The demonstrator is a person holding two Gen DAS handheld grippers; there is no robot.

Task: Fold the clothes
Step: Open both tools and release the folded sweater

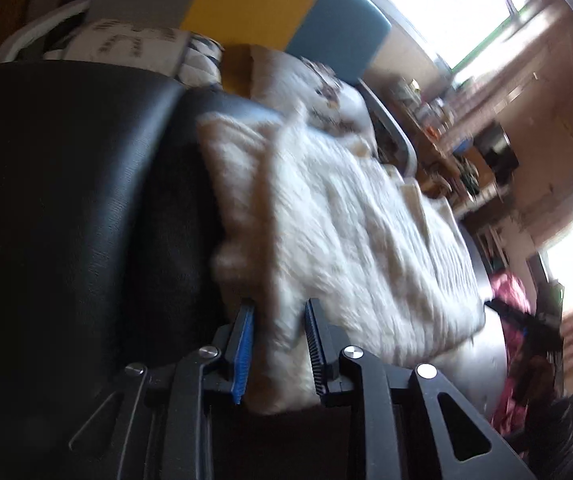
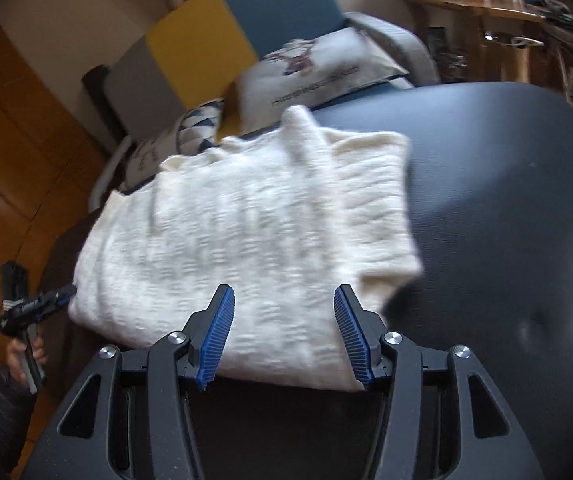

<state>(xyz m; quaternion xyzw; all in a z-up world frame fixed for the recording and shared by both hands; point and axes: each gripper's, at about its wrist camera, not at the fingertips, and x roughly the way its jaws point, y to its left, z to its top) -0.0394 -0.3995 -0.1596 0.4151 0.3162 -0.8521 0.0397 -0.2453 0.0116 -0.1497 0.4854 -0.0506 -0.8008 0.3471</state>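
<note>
While the white knit sweater (image 2: 246, 236) lies folded on the dark padded table (image 2: 506, 200), both pairs of tongs sit at its near edge. The left wrist view shows the left tongs (image 1: 278, 344) partly open with a thick fold of the knit between the blue pads, whether pinched I cannot tell. The right wrist view shows the right tongs (image 2: 284, 332) standing wide with sweater between them, pads clear of it. Only that view shows the hand (image 2: 26, 354) holding the left tool; only the left view shows red clothes (image 1: 514, 320) beyond the table.
</note>
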